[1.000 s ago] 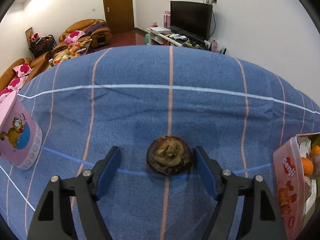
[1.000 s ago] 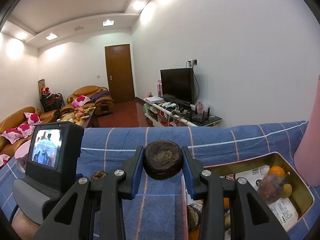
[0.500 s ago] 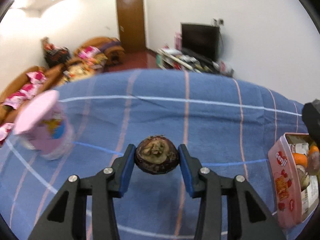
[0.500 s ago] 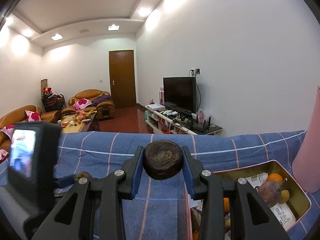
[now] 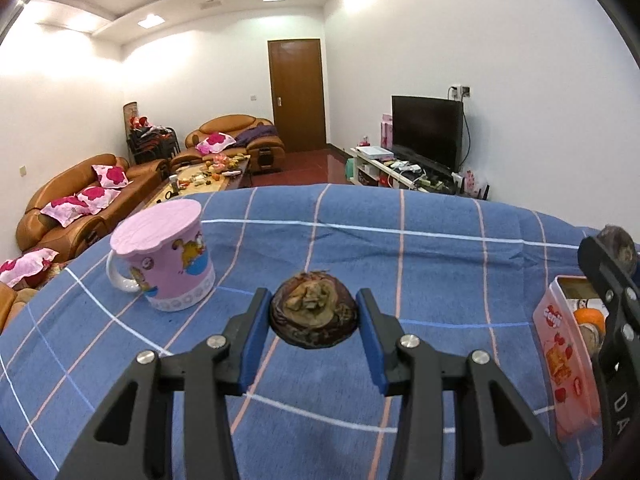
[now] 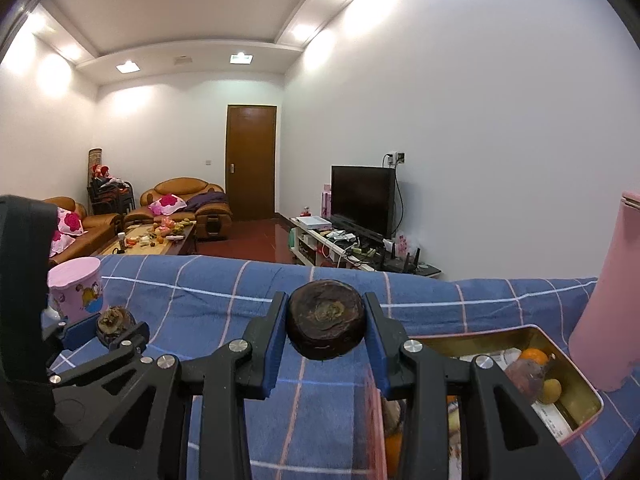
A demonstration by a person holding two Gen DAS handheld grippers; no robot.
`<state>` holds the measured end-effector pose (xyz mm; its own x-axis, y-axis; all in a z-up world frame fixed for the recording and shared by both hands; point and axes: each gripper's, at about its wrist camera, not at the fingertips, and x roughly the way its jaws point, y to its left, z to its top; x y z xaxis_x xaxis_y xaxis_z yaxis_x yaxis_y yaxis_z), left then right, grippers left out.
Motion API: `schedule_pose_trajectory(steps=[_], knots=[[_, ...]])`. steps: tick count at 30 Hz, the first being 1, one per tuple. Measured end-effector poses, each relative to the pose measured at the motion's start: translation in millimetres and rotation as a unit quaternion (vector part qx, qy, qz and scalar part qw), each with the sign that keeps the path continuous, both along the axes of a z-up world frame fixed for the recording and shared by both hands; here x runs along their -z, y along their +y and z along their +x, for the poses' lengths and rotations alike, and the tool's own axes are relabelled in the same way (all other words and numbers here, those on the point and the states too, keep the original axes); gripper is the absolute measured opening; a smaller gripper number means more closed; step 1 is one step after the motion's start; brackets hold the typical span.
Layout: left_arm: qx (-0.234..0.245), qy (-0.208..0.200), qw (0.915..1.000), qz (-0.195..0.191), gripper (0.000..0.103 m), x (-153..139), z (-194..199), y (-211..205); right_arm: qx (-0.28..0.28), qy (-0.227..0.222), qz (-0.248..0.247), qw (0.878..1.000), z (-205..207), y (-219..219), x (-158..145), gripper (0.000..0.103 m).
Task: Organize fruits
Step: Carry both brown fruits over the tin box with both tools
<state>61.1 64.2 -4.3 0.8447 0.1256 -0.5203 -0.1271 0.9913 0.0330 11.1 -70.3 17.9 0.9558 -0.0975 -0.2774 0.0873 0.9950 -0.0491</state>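
My left gripper [image 5: 314, 318] is shut on a dark brown mangosteen [image 5: 314, 316], its dried calyx facing me, lifted above the blue checked cloth [image 5: 400, 256]. In the right wrist view that same gripper [image 6: 116, 326] and its fruit [image 6: 113, 322] show at the lower left. My right gripper [image 6: 326, 326] is shut on a second dark mangosteen [image 6: 326, 324], held just left of the open pink tin [image 6: 568, 364]. The tin holds an orange [image 6: 534, 356], a purplish fruit [image 6: 526, 376] and a small yellow fruit [image 6: 552, 390]. From the left wrist view the right gripper [image 5: 614, 252] and the tin [image 5: 560, 344] sit at the right edge.
A pink lidded cartoon mug [image 5: 168, 256] stands on the cloth to the left. A tall pink container [image 6: 612, 308] stands right of the tin. Beyond the table's far edge are sofas [image 5: 80, 200], a cluttered coffee table [image 6: 156, 236] and a television [image 5: 426, 132].
My left gripper closed on the mangosteen that lay on the cloth, lifted it and tilted upward, bringing the pink mug into fuller view. The right gripper kept its fruit and shifted slightly.
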Motion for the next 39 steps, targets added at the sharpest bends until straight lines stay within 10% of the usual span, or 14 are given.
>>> schedule_pose_trajectory(steps=[39], knots=[[-0.023, -0.044, 0.9987, 0.010, 0.045, -4.6, -45.3, -9.2, 0.003, -0.003, -0.013, 1.000, -49.9, -5.3, -1.2, 0.039]])
